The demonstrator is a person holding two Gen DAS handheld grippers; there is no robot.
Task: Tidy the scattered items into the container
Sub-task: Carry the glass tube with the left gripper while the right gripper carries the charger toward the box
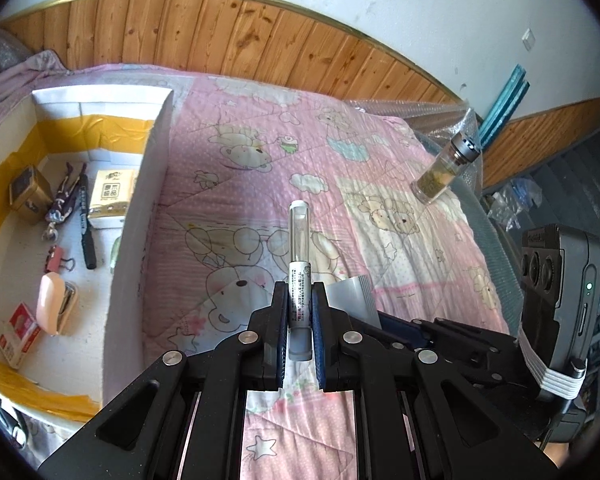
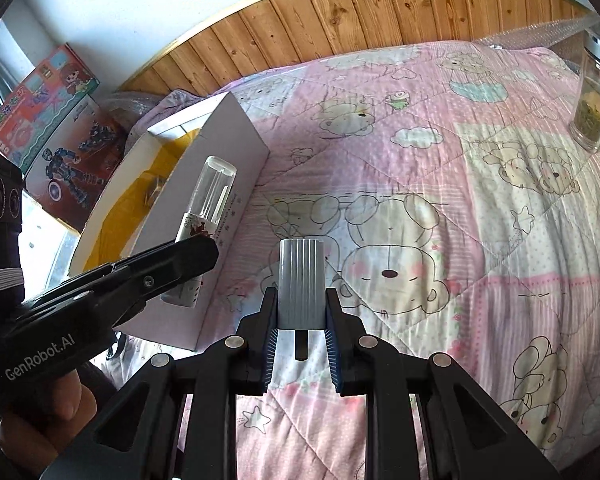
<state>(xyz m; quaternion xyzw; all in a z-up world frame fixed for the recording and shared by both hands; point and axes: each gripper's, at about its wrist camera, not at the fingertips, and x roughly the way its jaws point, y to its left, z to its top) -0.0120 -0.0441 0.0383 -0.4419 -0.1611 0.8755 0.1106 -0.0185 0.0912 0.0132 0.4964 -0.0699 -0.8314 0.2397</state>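
Observation:
My left gripper (image 1: 300,292) is shut on a slim white tube with a clear cap (image 1: 299,240), held above the pink cartoon quilt (image 1: 260,168). The white cardboard box (image 1: 140,216) stands to its left. Inside it lie several items, among them a gold tin (image 1: 28,194), a black marker (image 1: 87,224) and a tissue pack (image 1: 112,196). My right gripper (image 2: 302,292) is shut on a grey ribbed cylinder (image 2: 302,280). In the right wrist view the left gripper (image 2: 172,264) holds the tube (image 2: 214,196) in front of the box (image 2: 228,152).
A glass jar with a metal lid (image 1: 446,168) stands on the quilt at the far right, also seen as the jar (image 2: 594,100). Toy boxes (image 2: 60,120) lean beyond the cardboard box. Wood panelling (image 1: 220,32) backs the bed. Bubble wrap (image 1: 420,116) lines the far edge.

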